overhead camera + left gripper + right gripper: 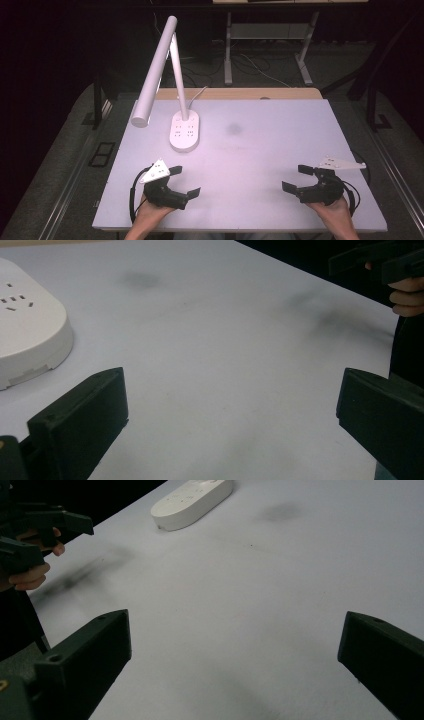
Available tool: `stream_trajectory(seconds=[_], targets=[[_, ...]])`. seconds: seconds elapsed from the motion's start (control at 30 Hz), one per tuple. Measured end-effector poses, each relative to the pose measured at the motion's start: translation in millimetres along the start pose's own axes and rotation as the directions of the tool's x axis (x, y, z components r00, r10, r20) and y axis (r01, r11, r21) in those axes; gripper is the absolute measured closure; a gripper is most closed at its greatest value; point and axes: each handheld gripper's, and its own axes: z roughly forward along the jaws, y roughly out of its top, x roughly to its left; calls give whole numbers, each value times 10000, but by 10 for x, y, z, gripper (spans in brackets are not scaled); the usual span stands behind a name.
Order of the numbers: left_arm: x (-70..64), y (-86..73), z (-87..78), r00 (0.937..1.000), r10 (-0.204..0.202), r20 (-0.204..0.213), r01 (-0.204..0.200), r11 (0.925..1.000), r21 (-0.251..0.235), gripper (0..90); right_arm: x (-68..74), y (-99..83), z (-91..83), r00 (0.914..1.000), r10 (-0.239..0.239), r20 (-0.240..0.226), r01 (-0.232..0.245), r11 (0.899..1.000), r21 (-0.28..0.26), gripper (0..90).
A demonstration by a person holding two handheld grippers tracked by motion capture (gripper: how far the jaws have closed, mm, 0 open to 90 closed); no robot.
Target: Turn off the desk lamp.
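Two black tools rest low over a big flat white counter (260,150), one held in each of the person's hands. The left tool (182,181) is near the front left of the counter, and its two jaws are wide apart with nothing between them. A grey three-cornered plate sits on top of it. The right tool (300,177) is near the front right, well apart from the left one, and its jaws are wide apart too, with only bare counter between them. The left hand (147,210) and the right hand (332,207) come in from the bottom edge. Toward the back left of the counter stands a white desk lamp with a long round arm (157,70) that leans out to the left. Its white oval base with small plug holes (184,131) lies flat on the counter, ahead of the left tool and apart from it. A white cord runs from the base toward the back. A faint dark smudge (234,129) marks the counter just right of the base. The floor around is dark.
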Motion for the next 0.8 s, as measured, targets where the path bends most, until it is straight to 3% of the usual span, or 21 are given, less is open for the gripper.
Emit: stream_trajectory(seconds=[0.8], targets=[[34, 2, -32, 9999, -113, 75, 114, 9998, -155, 0, 45, -5, 27, 9997, 3, -229, 10, 9984, 566, 6]])
